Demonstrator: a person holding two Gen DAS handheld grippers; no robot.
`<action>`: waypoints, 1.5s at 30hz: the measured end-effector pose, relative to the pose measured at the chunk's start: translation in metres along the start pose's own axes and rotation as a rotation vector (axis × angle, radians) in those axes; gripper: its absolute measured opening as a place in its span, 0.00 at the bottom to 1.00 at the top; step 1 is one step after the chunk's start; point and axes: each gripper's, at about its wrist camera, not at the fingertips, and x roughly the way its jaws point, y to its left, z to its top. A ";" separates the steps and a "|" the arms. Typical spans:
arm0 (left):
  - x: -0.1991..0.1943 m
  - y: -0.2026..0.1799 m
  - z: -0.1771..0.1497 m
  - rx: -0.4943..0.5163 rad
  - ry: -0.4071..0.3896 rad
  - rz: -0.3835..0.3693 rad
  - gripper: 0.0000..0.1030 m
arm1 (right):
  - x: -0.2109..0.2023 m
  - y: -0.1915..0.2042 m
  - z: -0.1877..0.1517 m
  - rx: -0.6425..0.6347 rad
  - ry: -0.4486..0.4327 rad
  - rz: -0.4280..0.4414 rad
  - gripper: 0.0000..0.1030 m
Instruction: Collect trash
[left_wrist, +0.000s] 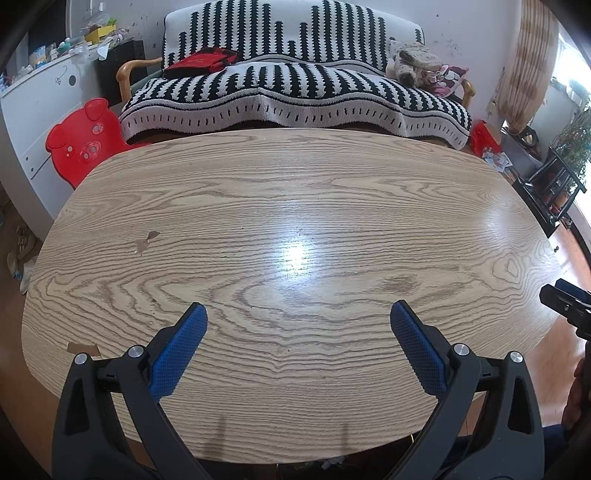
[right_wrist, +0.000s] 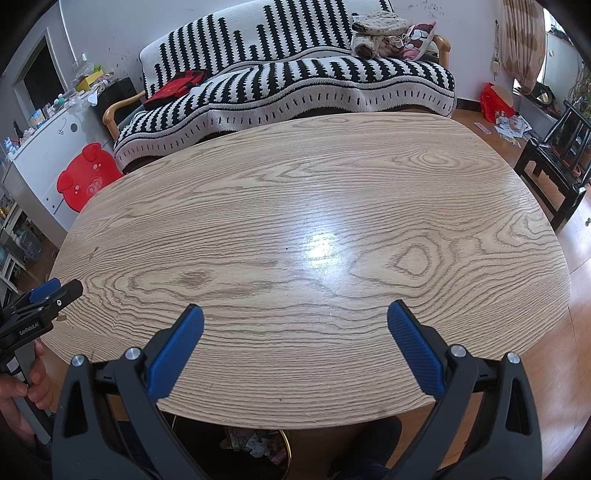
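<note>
My left gripper (left_wrist: 298, 314) hangs open over the near edge of a bare wood-grain table (left_wrist: 295, 206), nothing between its blue pads. My right gripper (right_wrist: 295, 314) is open too, above the table (right_wrist: 314, 192) near its front edge, empty. The right gripper's tip shows at the right edge of the left wrist view (left_wrist: 565, 299); the left gripper shows at the left edge of the right wrist view (right_wrist: 48, 295), held by a hand (right_wrist: 22, 384). Under the table's front edge lies crumpled paper trash (right_wrist: 255, 441) inside a round bin with a gold rim (right_wrist: 286, 450). No trash lies on the tabletop.
A sofa with a black-and-white striped cover (left_wrist: 295, 85) stands behind the table. A red pig-shaped stool (left_wrist: 83, 138) sits at the left, a white cabinet (left_wrist: 29, 110) beside it. A black chair (right_wrist: 554, 166) stands at the right, with scattered papers (right_wrist: 511, 127) on the floor.
</note>
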 end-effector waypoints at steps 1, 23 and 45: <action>0.000 0.000 0.000 0.000 0.000 0.000 0.94 | 0.000 0.000 0.000 0.000 0.000 0.000 0.93; 0.001 0.000 -0.001 0.007 0.005 -0.004 0.94 | 0.000 0.000 -0.001 0.000 0.000 0.000 0.93; 0.004 -0.003 -0.001 0.010 0.018 0.006 0.94 | 0.002 -0.002 0.000 -0.013 0.008 0.003 0.93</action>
